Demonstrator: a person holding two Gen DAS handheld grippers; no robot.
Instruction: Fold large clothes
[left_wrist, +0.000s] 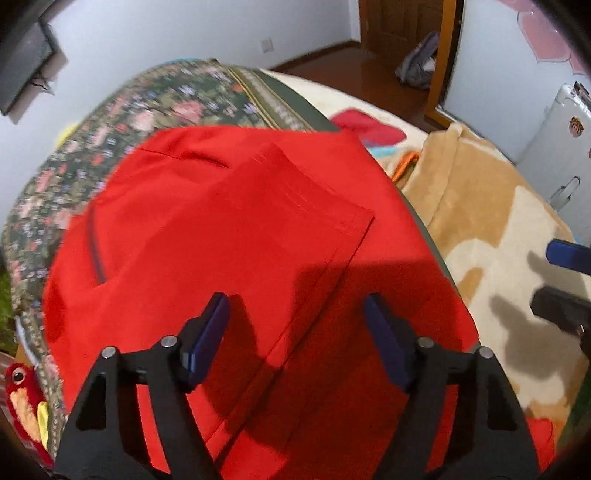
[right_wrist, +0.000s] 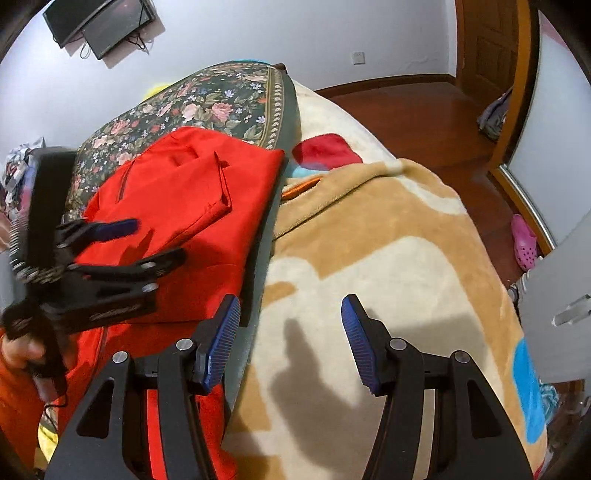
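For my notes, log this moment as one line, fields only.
garment: red garment flat on floral cover | left gripper: open above it, empty | right gripper: open over blanket, empty

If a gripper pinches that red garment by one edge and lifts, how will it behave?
The red garment will likely hang floppy: it lies flat in folded layers with soft creases. It looks thin and light, so its folded flap may fall open. On the floral bedspread, a push probably bunches it rather than sliding it.
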